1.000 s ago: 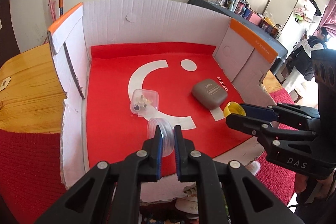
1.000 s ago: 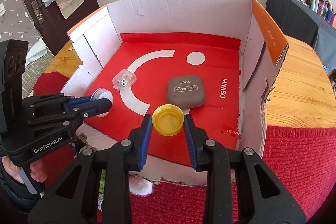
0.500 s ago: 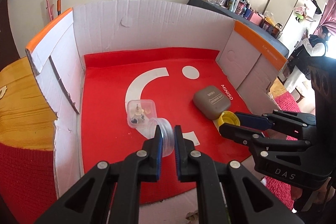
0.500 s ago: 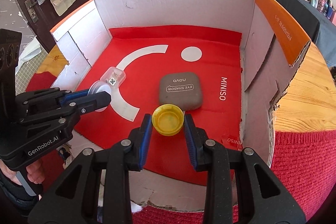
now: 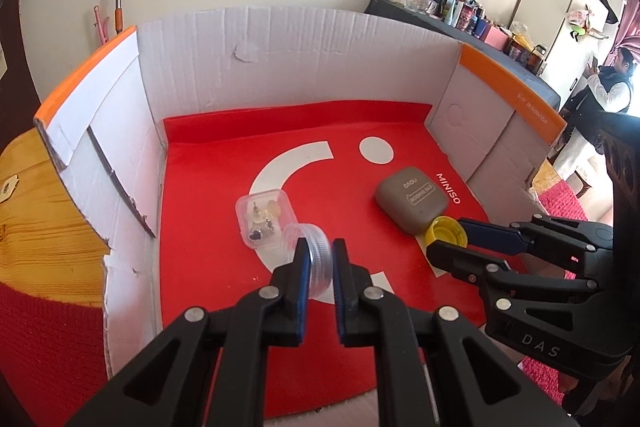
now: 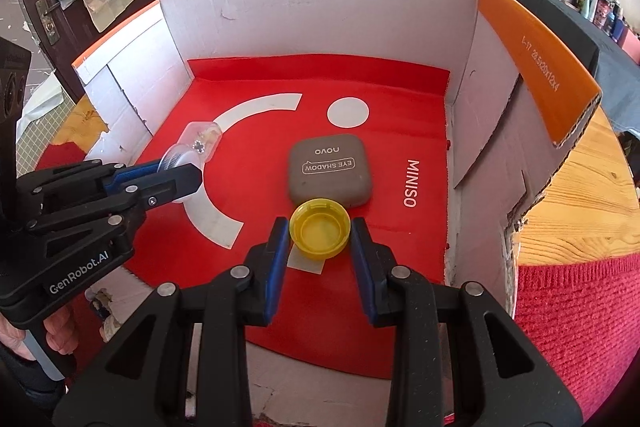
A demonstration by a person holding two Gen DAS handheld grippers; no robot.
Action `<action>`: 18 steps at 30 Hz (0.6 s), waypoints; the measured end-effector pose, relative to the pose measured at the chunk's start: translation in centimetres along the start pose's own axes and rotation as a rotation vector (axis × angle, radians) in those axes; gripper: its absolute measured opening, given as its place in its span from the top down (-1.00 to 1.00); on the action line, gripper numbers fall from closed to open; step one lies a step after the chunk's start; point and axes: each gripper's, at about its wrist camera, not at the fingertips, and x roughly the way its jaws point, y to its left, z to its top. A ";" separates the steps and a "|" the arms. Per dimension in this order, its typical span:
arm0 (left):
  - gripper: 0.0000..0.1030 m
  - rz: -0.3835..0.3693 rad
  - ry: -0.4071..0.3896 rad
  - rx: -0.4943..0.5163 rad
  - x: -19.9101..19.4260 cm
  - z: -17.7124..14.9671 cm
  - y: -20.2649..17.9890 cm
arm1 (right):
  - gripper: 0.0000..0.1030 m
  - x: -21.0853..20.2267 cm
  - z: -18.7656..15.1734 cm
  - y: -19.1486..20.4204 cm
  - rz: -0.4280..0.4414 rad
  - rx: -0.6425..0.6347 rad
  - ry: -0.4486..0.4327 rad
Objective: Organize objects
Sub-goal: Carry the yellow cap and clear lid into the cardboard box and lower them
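- the left tongs are clenched on a clear ribbed plastic cap, pinched across its thin sides so it stands on edge, low over the red miniso liner at about 6 o'clock of the cardboard box.
- the right tongs grip a yellow bottle cap across its rim, hollow side facing the camera, at 6 o'clock of the grey eye shadow case; whether cap and case touch cannot be told.
- both caps look light, stiff and smooth. a gentle squeeze should be enough, but the slick plastic could pivot or pop out if the pads sit off centre. the ribbing on the clear one should help the pads bite.
- a small clear box of earrings lies just beside the clear cap, at its 11 o'clock. it looks light and brittle, its contents loose, so it is best taken across two flat side walls and kept level.
- the eye shadow case seems denser, with rounded corners; the straight sides at mid-length offer the surest hold.
- the box walls are thin cardboard and would flex if bumped.
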 end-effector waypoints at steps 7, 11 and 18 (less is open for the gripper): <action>0.76 -0.008 0.020 -0.033 0.6 -0.1 0.6 | 0.43 0.2 0.0 -0.1 0.008 0.005 0.000; 0.76 -0.010 0.026 -0.049 0.8 -0.4 1.0 | 0.43 0.2 0.0 -0.2 0.020 0.010 -0.001; 0.71 -0.010 0.025 -0.047 0.8 -0.5 0.9 | 0.41 0.2 0.0 -0.2 0.034 0.009 -0.002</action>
